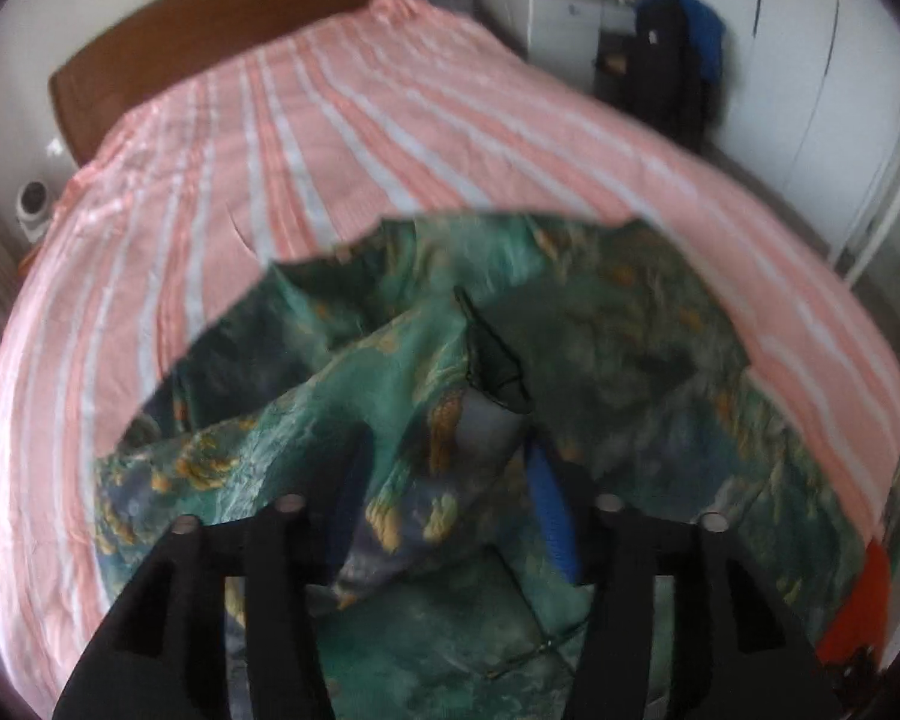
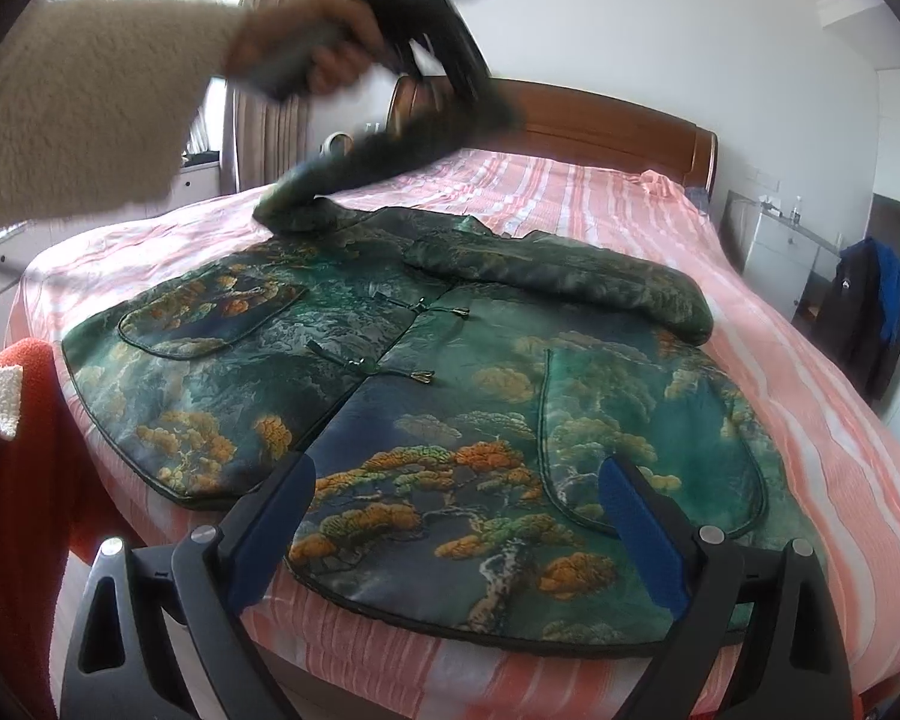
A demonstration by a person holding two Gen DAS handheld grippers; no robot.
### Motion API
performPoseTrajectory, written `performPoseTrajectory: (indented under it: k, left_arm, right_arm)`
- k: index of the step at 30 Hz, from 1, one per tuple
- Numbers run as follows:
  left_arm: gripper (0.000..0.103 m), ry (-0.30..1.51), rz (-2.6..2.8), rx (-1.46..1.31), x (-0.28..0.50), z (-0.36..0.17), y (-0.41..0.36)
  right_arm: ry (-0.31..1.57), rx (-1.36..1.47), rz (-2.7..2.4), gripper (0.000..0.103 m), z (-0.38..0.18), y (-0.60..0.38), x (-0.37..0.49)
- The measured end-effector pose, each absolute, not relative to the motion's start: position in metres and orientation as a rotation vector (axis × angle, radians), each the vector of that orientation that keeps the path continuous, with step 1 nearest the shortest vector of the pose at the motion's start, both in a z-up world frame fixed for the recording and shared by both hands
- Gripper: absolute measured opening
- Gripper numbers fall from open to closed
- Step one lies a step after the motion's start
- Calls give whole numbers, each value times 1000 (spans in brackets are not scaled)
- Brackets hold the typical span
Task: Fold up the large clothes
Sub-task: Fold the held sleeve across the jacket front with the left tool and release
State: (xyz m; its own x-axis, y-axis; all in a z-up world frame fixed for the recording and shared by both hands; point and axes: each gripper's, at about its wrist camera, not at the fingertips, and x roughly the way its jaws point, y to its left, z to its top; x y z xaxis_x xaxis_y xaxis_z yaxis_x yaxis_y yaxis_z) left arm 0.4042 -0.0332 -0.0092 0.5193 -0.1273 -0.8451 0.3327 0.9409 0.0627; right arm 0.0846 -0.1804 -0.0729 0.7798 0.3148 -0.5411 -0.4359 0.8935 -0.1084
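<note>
Jaws of the right gripper (image 2: 459, 531) stand wide apart, hovering empty above the hem of the green printed jacket (image 2: 450, 372). Jaws of the left gripper (image 1: 450, 480) are partly parted with a fold of jacket cloth (image 1: 426, 408) between the pads; whether they press it cannot be told. Right wrist view: the jacket lies front-up on the striped bed (image 2: 810, 420). One sleeve (image 2: 390, 162) rises toward 11 o'clock, lifted at the blurred left gripper (image 2: 444, 78); the other sleeve (image 2: 570, 282) lies folded across the chest.

Two close wrist views, shared bed (image 1: 390, 120)
</note>
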Motion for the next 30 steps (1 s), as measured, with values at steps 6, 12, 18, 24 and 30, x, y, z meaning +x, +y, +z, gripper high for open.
performPoseTrajectory:
  k: [6,12,18,24,30]
  left_arm:
    - [77,1022,-234,181,392,-23,-6]
    - [85,1022,-105,55,414,-48,26]
    - [88,1144,-23,61,432,-110,34]
    - [88,1052,-8,27,415,-73,52]
    - [93,956,5,168,347,-22,93]
  right_arm:
    - [539,-183,403,95,-69,-194,85]
    - [573,-148,405,95,-74,-197,96]
    - [568,-164,400,95,-75,-195,93]
    - [568,-167,404,95,-75,-195,94]
    - [570,-150,403,95,-75,-197,96]
